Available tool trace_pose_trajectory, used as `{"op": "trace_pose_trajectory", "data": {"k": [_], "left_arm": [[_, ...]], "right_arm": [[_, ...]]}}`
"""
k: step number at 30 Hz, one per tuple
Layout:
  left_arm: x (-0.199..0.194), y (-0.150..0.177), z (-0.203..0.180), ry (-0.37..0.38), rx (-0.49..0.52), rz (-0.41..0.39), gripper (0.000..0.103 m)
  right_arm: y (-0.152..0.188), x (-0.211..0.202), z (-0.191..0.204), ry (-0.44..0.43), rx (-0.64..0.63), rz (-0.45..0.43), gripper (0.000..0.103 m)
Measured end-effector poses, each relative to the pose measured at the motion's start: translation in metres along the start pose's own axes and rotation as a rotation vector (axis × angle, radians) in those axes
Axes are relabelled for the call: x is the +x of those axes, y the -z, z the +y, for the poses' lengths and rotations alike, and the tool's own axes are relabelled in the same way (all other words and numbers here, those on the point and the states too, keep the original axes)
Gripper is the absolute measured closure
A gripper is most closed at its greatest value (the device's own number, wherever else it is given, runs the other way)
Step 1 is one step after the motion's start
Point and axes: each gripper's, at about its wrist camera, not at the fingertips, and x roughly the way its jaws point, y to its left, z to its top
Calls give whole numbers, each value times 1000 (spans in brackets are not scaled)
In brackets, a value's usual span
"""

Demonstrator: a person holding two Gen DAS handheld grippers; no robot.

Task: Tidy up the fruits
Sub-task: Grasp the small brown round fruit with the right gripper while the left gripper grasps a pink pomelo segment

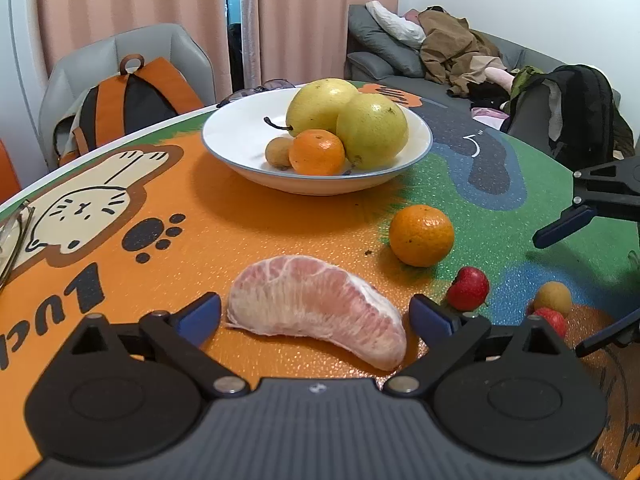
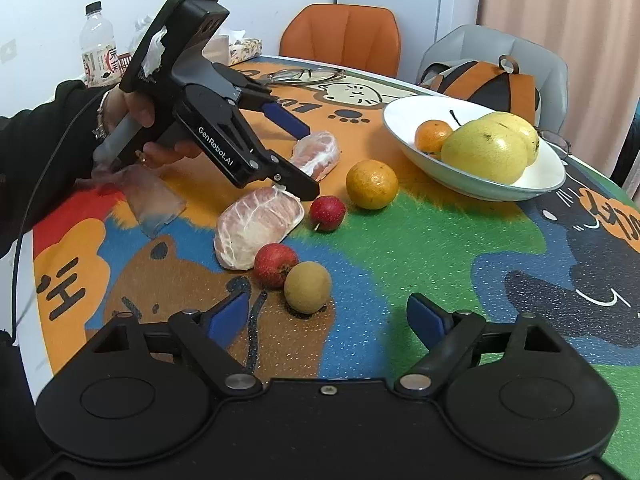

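A peeled pomelo segment (image 1: 316, 308) lies on the table between the open fingers of my left gripper (image 1: 316, 316), which straddles it without closing; in the right wrist view that gripper (image 2: 308, 162) is open around the same segment (image 2: 318, 152). A white bowl (image 1: 240, 128) holds two yellow pears (image 1: 348, 116), a mandarin (image 1: 316, 152) and a longan (image 1: 279, 152). Loose on the table are a mandarin (image 2: 372, 184), a second pomelo segment (image 2: 256, 228), two red hawthorn fruits (image 2: 327, 213) (image 2: 275, 265) and a longan (image 2: 307, 287). My right gripper (image 2: 326, 318) is open and empty, near the longan.
Glasses (image 2: 306, 75) lie at the far table edge. A bottle (image 2: 98, 44) and snack packs stand at the back left. A crumpled plastic wrap (image 2: 154, 200) lies under the left hand. Chairs with an orange backpack (image 1: 132, 96) stand around the table.
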Motion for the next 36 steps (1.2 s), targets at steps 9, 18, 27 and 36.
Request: {"op": "trace_pose_trajectory", "data": {"k": [9,18,27,36], "left_arm": [[-2,1,2,17,14,-16,12],[-4,2,4,23,13,-25,17],[-5,1,-1,48,18,-27,18],[-10,1,-6,52,26,-40,18]], "right_arm": [[0,2,0,-10,-2,-6,37],[-4,2,-1,-7,-7,-12,62],[-4,3,-2,18,-12,-17,79],[-6,2,-4,27,-4,-20,79]]}}
